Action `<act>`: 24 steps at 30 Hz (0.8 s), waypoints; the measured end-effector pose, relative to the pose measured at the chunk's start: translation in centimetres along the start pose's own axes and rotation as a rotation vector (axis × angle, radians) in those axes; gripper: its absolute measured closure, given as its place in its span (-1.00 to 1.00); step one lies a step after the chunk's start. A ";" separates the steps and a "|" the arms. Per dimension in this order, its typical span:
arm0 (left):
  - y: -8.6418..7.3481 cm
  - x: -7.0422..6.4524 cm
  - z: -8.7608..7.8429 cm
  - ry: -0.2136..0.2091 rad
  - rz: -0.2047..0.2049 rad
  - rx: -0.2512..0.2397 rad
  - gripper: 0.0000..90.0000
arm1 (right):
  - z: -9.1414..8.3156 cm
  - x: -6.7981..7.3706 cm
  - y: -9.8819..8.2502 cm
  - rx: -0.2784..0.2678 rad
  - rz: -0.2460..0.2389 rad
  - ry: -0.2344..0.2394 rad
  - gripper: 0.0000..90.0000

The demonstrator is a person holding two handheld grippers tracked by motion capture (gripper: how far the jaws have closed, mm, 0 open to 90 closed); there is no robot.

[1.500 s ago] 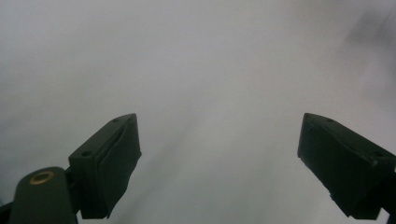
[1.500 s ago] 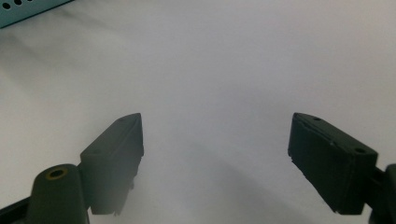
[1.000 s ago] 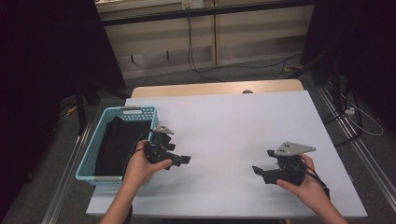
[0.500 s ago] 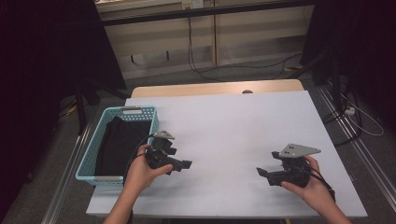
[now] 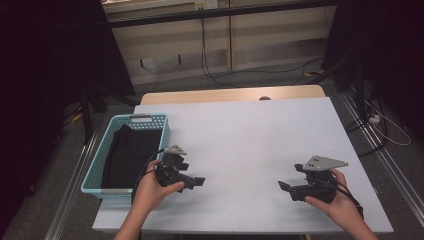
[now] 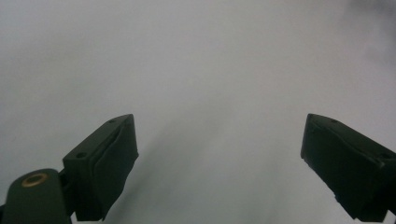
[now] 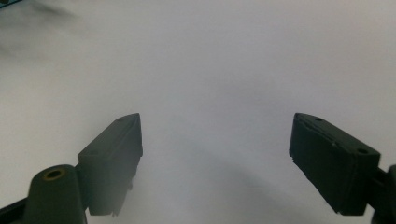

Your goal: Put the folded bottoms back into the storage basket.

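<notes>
White sheet: covers the surface (image 5: 240, 140) in front of you; it is matte and bare across the middle.
Wood edge: a strip of light brown board shows along the far side of the surface, beyond the sheet.
Basket: a light blue plastic mesh basket (image 5: 95, 170) stands at your left on the surface, long side running away from you.
Basket contents: a black cloth (image 5: 130, 155) lies folded inside it, below the rim.
Left tongs: your left tongs (image 5: 197, 182) sit low over the sheet, just beside the basket's near right corner, pointing toward the middle. In the left gripper view the jaws stand spread with only white sheet between them.
Right tongs: your right tongs (image 5: 284, 187) sit low over the sheet near your right front corner, well apart from the basket, pointing left. In the right gripper view the jaws stand spread and hold nothing.
Room: dim; grey floor, black cables trailing across it, a pale cabinet front at the back, dark drapes at both sides.
</notes>
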State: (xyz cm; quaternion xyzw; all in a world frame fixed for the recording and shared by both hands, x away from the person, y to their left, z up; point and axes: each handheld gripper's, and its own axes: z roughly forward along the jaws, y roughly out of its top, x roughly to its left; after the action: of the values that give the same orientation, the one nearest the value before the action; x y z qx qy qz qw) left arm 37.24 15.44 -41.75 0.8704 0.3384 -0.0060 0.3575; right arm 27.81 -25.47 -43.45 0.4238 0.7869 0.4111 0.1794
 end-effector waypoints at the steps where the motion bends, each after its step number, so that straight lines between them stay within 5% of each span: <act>1: -0.1 0.0 0.0 -0.002 0.000 -0.001 -0.76 | 0.0 0.0 0.0 -0.001 0.000 0.000 -0.63; 24: -1.7 -0.4 -0.3 0.002 0.021 -0.022 -0.78 | -0.3 -0.2 -1.2 0.008 0.011 -0.002 -0.64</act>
State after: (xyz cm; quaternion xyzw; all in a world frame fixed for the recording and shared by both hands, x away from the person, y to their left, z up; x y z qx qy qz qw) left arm 35.89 16.28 -42.44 0.8700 0.3296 0.0022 0.3668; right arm 27.13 -26.16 -44.19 0.4292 0.7861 0.4083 0.1764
